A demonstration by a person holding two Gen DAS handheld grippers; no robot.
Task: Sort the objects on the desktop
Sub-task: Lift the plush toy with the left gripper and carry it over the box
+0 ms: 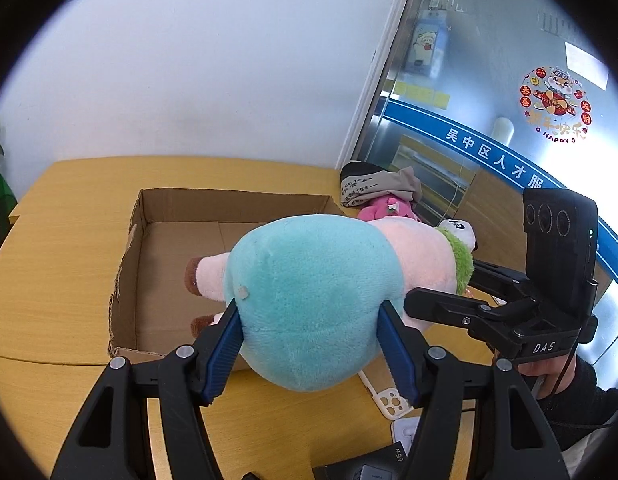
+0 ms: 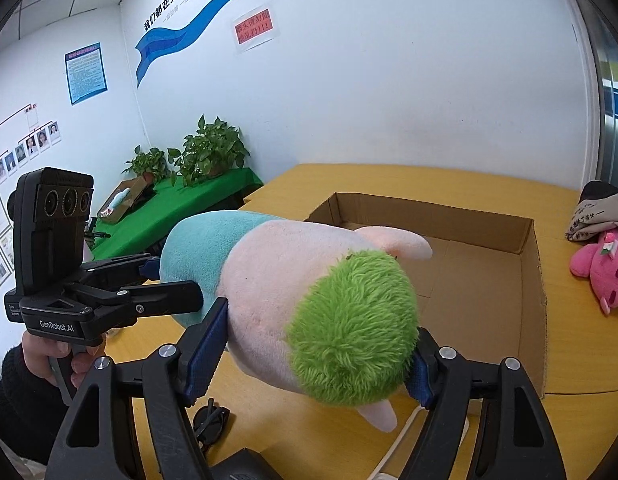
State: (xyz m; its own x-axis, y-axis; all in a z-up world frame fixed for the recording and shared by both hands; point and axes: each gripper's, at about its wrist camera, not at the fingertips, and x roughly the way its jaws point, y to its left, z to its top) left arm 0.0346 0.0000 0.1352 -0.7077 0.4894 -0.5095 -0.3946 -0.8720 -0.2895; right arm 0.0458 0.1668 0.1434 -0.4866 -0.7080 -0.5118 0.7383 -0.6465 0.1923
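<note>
Here both grippers clamp the same large plush toy (image 1: 309, 300), which hangs above the near edge of an open cardboard box (image 1: 181, 216) on the yellow wooden table (image 1: 61, 280). In the left wrist view the left gripper (image 1: 309, 352) fills the lower centre of the frame, its blue-padded fingers (image 1: 225, 348) pressed into either side of the toy's teal rear end. The toy's pink body stretches toward the right of the frame, where the right gripper (image 1: 449, 304) closes on it near the green fringe. A brown-tipped pink leg sticks out to the left over the box interior.

In the right wrist view the right gripper (image 2: 313, 356) sits at the lower centre, pinching the pink body just behind the fuzzy green patch (image 2: 353, 328). The left gripper (image 2: 157, 280) shows at centre left of that frame, held by a hand (image 2: 49, 356) in a dark sleeve, gripping the teal end.

A smaller pink plush (image 2: 605, 276) lies on the table at the right edge of that view, apart from the box, just below a folded grey and black cloth (image 2: 597, 212). Dark sunglasses (image 2: 211, 424) rest on the table at lower left of centre. Potted plants (image 2: 209, 152) stand on a green-covered surface against the wall at upper left.
</note>
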